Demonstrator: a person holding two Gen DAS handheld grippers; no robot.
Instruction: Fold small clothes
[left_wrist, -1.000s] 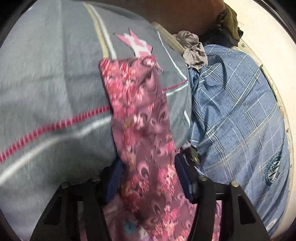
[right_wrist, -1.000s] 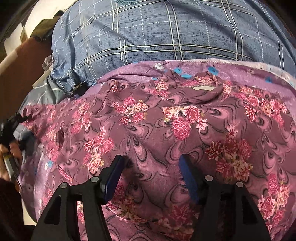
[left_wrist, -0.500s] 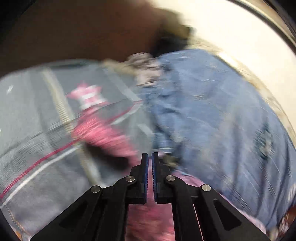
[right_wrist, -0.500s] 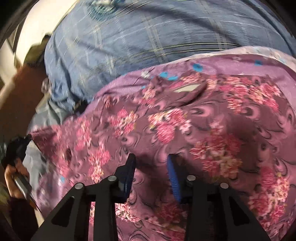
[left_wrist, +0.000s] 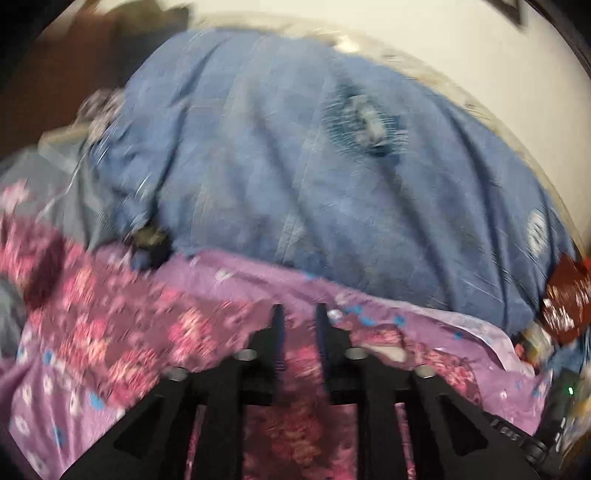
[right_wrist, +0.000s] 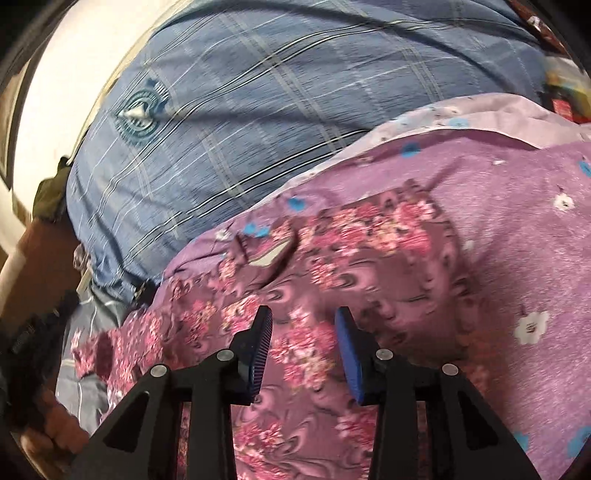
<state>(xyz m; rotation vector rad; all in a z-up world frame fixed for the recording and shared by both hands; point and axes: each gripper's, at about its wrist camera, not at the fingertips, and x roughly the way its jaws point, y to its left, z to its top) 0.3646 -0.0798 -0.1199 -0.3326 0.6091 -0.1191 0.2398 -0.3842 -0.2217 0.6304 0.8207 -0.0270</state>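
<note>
A small mauve garment (right_wrist: 369, 251) printed with pink flowers lies on a lilac flowered sheet (right_wrist: 517, 221), its white neck label (right_wrist: 267, 260) facing up. My right gripper (right_wrist: 303, 321) hovers low over its middle. The jaws are opening and the blue pads stand apart with only flat cloth under them. In the blurred left wrist view the same garment (left_wrist: 122, 314) spreads to the left. My left gripper (left_wrist: 299, 314) is over its upper edge with its jaws opening. The gap between them is narrow and shows floral cloth behind it, and nothing looks pinched.
A big blue checked cloth (right_wrist: 258, 110) with a round badge bulges behind the garment, also the blue checked cloth (left_wrist: 295, 147). Grey striped fabric (right_wrist: 81, 387) lies at the left, where a person's hand (right_wrist: 48, 424) shows. A dark red item (left_wrist: 565, 299) sits at the right edge.
The left gripper let go of the hanging floral strip, shut, swung right over the garment and now has its jaws apart again. The right gripper's jaws narrowed and it shifted right across the garment.
</note>
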